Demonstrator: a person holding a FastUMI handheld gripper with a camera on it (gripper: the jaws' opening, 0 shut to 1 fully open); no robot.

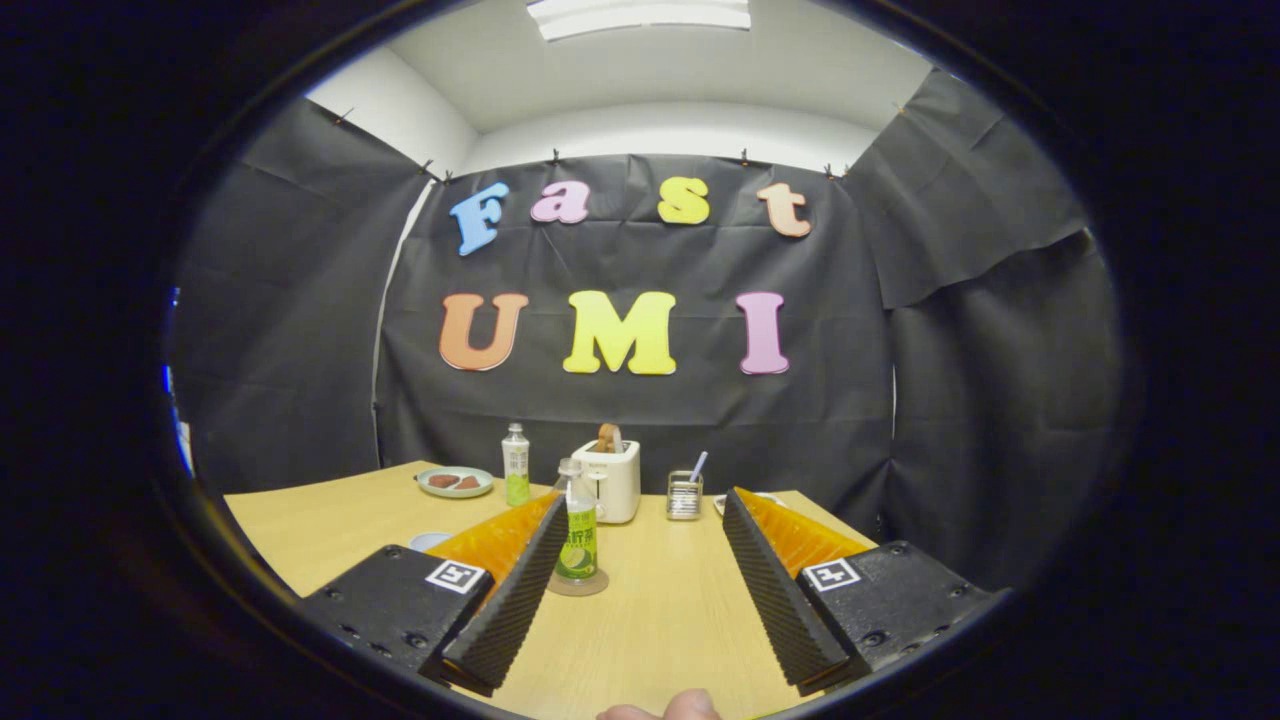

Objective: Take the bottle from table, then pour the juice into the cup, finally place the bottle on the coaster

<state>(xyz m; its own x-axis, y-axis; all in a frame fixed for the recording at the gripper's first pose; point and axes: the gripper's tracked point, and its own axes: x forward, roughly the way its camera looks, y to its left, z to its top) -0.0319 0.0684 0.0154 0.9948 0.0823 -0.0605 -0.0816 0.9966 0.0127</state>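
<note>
Right now I have the gripper held above the near edge of the wooden table, its fingers spread wide apart and holding nothing.

Going from the left, a plate with a couple of dark pieces of food sits far back by the black cloth wall. Just beside it stands a second bottle, clear, with a white cap and green at its base. Nearer to me, a pale cup peeks out beside my left finger, mostly hidden behind it.

Next comes the bottle I care about: upright, clear plastic, a green label with a lime picture wrapped round its lower half. I cannot tell whether its cap is on. It stands on a round coaster, just beside the inner face of my left finger near the tip, inside the gap between the fingers but well apart from the right finger. I cannot tell if the left finger touches it.

Beyond the fingers, a white toaster holds a slice of bread, then a small glass holder with a utensil sticking out.
</note>
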